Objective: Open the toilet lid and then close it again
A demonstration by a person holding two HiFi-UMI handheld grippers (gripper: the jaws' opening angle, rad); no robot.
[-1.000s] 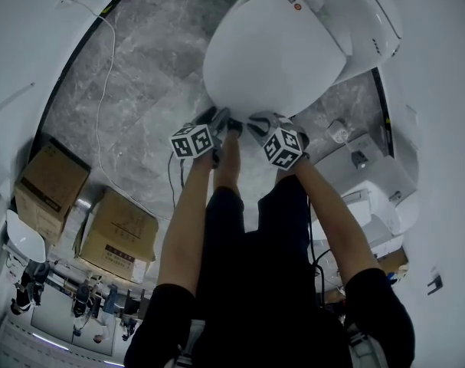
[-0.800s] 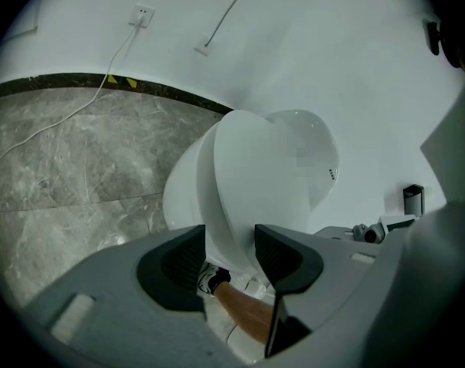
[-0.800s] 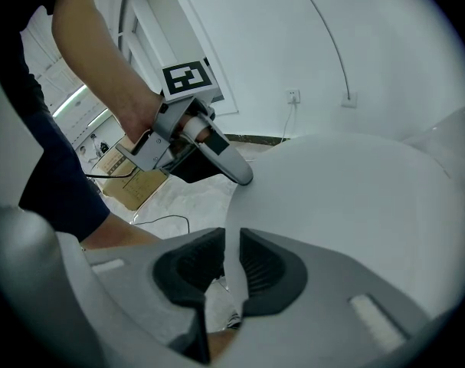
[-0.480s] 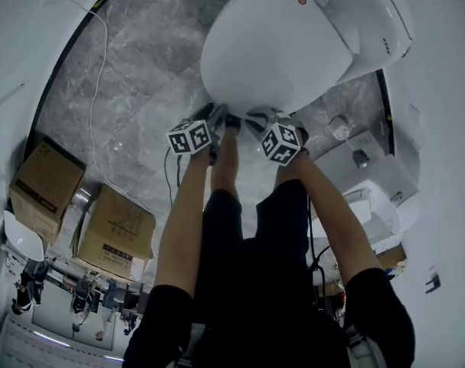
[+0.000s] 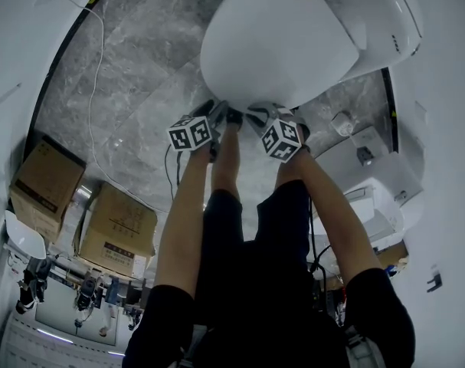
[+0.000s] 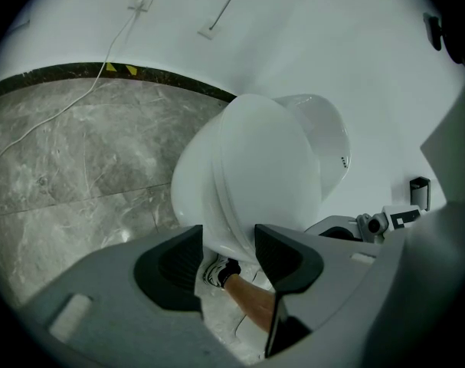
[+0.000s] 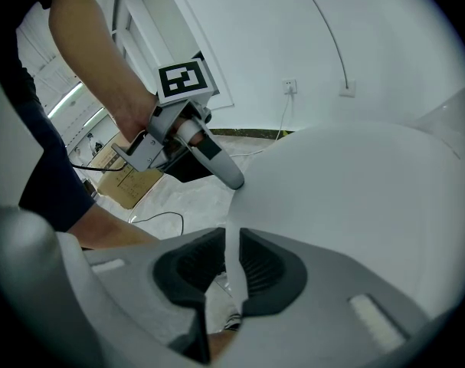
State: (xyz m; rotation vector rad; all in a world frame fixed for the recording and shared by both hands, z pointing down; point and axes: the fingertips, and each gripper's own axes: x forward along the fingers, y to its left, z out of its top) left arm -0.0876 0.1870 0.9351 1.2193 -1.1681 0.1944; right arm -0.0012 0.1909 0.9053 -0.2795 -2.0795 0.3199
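Head view, toilet lid (image 5: 282, 44): smooth glossy white, a rounded oval with a small red mark near the hinge end. Sits at the top of frame over grey marble floor (image 5: 132, 75), front rim turned toward the grippers.
Left gripper (image 5: 215, 117): right up at that front rim, left of centre, marker cube (image 5: 192, 134) facing the camera.
Left gripper view, jaws: partly apart and closed round the rim, white plastic filling the gap from pad to pad, a shoe (image 6: 217, 271) and a shin showing below.
Right gripper (image 5: 260, 117): just beside the left one, on the same rim, right of centre.
Right gripper view, jaws: nearly together, pinching the lid's thin edge squarely between the ribbed pads. Upper finger of the other gripper lying on the lid top close by.
Lid against grippers: front rim caught in both pairs of jaws, broad white surface stretching away beyond them toward the wall (image 6: 293, 37). Grippers side by side, near but not touching.
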